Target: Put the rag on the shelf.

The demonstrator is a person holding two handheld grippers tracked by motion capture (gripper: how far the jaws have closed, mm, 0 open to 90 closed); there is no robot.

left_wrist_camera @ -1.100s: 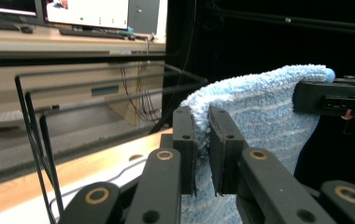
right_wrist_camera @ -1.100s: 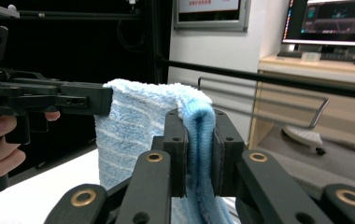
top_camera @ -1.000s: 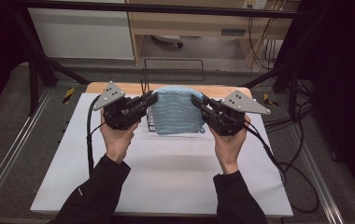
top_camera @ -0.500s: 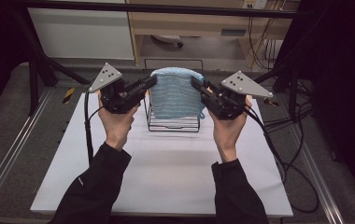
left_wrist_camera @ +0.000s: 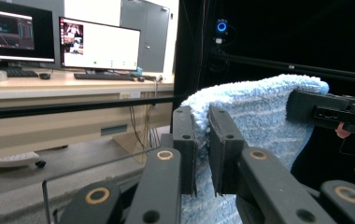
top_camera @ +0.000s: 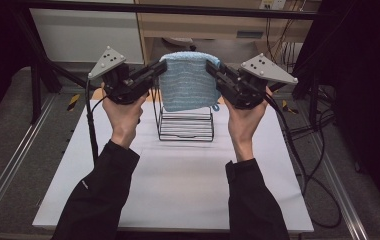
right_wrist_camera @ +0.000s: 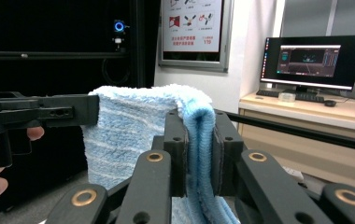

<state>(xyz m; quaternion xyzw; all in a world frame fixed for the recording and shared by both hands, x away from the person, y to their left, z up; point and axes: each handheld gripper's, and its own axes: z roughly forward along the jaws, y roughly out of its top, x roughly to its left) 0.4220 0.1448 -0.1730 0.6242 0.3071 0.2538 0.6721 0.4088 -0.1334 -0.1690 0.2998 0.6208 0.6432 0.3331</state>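
Both grippers — left gripper [top_camera: 157, 71], right gripper [top_camera: 212, 69] — pinch towel [top_camera: 188, 89] (held aloft).

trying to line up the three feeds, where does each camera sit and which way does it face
High view: above the person's side, looking forward and down on the white table; both forearms, left gripper and right gripper pinch the blue towel over the wire rack.
Left gripper view: rides the left gripper, looking along its jaws toward a desk with monitors.
Right gripper view: rides the right gripper, facing a monitor.
Shared: both gripper views show the towel and the opposite gripper.
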